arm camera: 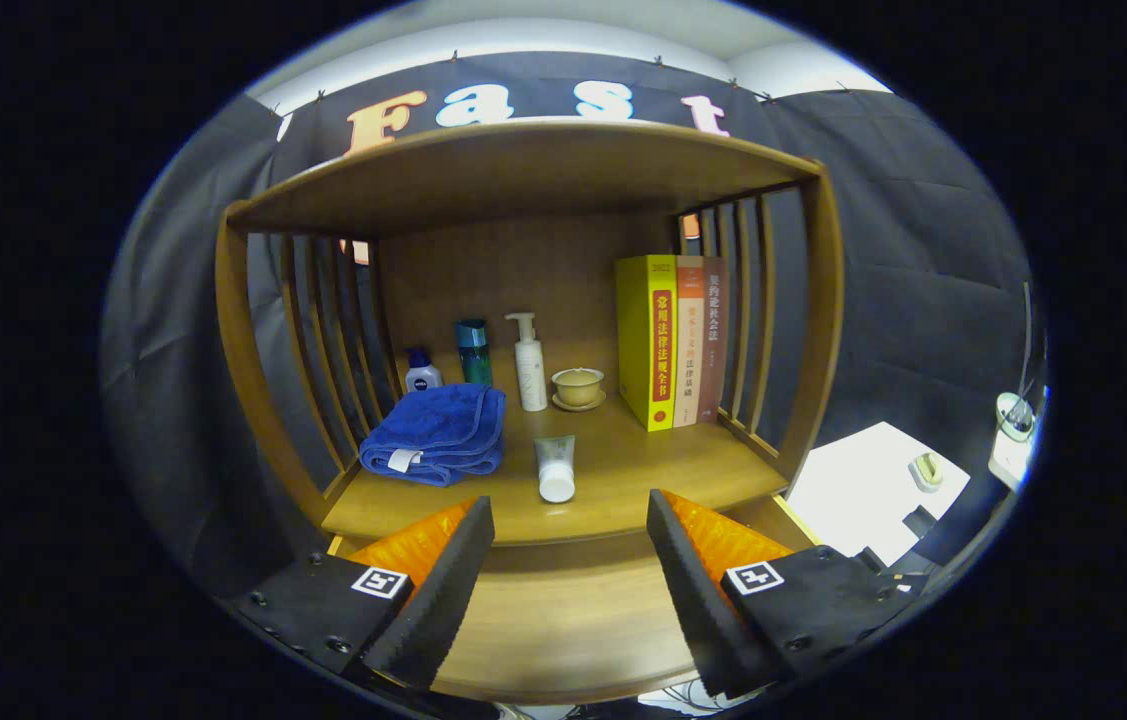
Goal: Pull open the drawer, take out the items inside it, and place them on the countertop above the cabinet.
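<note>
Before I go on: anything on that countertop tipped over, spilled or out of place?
Only the white tube lies flat, cap toward the open gripper, beside the folded blue towel. The pump bottle, cup and books stand upright. No spill.

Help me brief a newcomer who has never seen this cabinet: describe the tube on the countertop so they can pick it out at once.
Look at the wooden cabinet and its countertop. Beyond the open, empty fingers of the gripper, near the front edge and right of the folded blue towel, lies the tube. Unlike the upright bottles behind it, it lies flat, white cap toward the fingers.
</note>
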The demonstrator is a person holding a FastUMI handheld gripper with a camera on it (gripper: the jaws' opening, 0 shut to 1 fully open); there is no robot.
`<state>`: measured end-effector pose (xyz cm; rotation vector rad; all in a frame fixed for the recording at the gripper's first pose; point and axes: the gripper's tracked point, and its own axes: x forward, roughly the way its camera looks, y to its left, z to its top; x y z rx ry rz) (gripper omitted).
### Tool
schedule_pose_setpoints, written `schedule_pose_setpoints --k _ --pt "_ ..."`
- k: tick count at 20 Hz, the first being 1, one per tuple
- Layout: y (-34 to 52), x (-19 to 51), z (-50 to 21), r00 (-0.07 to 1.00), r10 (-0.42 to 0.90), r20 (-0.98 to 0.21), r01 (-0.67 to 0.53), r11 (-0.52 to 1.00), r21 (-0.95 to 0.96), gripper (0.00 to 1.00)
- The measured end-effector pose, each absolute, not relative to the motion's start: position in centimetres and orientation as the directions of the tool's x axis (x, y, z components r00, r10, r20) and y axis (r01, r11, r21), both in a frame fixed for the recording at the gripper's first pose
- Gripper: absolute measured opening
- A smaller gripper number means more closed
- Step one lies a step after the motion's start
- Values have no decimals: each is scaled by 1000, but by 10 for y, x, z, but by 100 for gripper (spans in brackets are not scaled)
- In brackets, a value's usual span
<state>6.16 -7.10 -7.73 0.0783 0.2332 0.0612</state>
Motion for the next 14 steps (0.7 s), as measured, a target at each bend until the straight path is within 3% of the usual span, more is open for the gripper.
schedule_pose_setpoints --k 14 --pt "-94 -55 -164 981 52 -187 -54 999 -5 99"
